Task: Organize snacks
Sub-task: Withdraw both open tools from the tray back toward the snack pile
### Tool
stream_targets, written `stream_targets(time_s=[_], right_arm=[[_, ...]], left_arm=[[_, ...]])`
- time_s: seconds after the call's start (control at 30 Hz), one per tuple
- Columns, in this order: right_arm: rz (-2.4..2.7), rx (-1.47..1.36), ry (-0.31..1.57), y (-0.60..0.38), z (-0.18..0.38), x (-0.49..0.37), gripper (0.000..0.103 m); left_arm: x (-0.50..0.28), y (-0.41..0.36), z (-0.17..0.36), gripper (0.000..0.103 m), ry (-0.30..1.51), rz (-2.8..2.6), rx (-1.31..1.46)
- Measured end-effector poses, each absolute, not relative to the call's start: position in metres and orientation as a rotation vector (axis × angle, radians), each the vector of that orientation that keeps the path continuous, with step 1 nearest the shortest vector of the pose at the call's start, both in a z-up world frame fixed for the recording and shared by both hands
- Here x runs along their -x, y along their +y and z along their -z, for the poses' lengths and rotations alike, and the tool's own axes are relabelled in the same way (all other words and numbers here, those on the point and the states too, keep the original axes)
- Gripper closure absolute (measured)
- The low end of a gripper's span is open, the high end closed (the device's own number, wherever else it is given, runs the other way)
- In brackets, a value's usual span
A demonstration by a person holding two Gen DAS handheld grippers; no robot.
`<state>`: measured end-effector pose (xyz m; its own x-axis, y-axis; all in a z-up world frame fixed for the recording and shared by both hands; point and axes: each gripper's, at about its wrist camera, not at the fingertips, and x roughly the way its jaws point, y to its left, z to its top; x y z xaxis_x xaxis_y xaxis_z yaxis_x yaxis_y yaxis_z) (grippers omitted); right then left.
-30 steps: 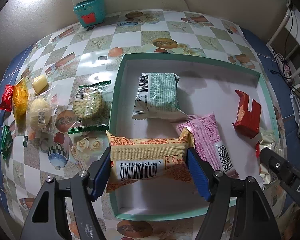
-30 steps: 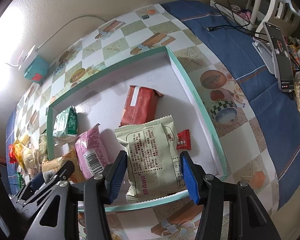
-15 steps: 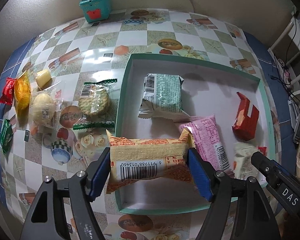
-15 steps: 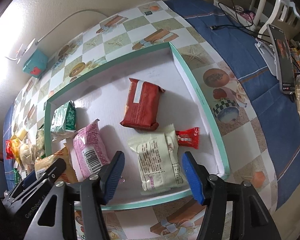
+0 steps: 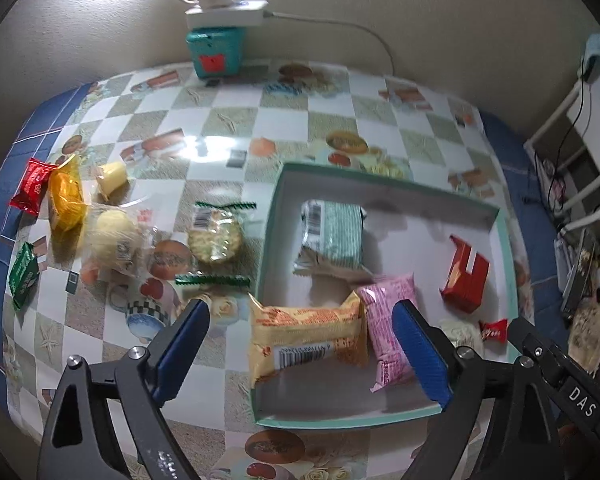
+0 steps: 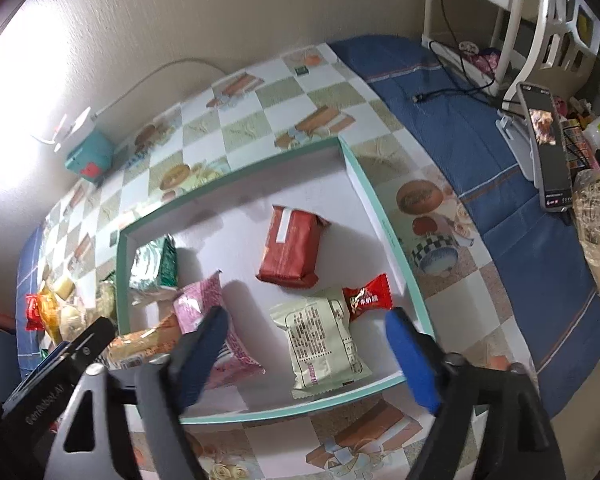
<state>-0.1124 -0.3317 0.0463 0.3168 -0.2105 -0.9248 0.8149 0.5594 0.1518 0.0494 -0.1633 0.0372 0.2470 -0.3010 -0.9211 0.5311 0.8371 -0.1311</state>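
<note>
A teal-rimmed white tray (image 5: 268, 248) (image 6: 392, 240) holds an orange-yellow packet (image 5: 306, 340), a pink packet (image 5: 390, 334), a green-white packet (image 5: 332, 236), a red packet (image 5: 466, 274) (image 6: 292, 246), a pale green packet (image 6: 324, 342) and a small red candy (image 6: 366, 298). My left gripper (image 5: 300, 354) is open and empty above the tray's near left corner, over the orange-yellow packet. My right gripper (image 6: 306, 354) is open and empty above the pale green packet.
Left of the tray lie loose snacks: a round cracker pack (image 5: 216, 236), a clear-wrapped bun (image 5: 112, 236), an orange packet (image 5: 64, 200), a red packet (image 5: 32, 188), a green packet (image 5: 22, 276). A teal box (image 5: 216, 50) stands at the wall. A phone (image 6: 546, 148) is on a stand at right.
My left gripper opened and let the orange-yellow packet drop into the tray. My right gripper let go of the pale green packet, opened wider and drew back. Both rose.
</note>
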Motion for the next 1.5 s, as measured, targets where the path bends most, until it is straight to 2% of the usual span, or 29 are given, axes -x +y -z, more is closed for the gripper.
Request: stream_targets(time_s=[0.07, 0.13, 0.6, 0.9, 1.5], right_arm=[[0.75, -0.693, 1.022, -0.331, -0.051, 0.113, 0.015], [0.749, -0.69, 1.007, -0.331, -0.053, 0.113, 0.0], [0.743, -0.648, 1.032, -0.318, -0.048, 0.101, 0.0], [0.627, -0.581, 1.067, -0.268, -0.046, 0.055, 0.0], [0.441, -0.434, 1.111, -0.161, -0.029, -0.034, 0.0]], left_arm=[[-0.055, -0.156, -0.042, 0.008, 1.182, 0.558, -0.196], [-0.06, -0.149, -0.045, 0.003, 1.174, 0.537, -0.173], [-0.123, -0.043, -0.043, 0.002, 1.181, 0.257, 0.018], [-0.156, 0.049, -0.047, 0.002, 1.159, 0.093, 0.141], [-0.189, 0.154, -0.033, 0.002, 1.169, -0.061, 0.133]])
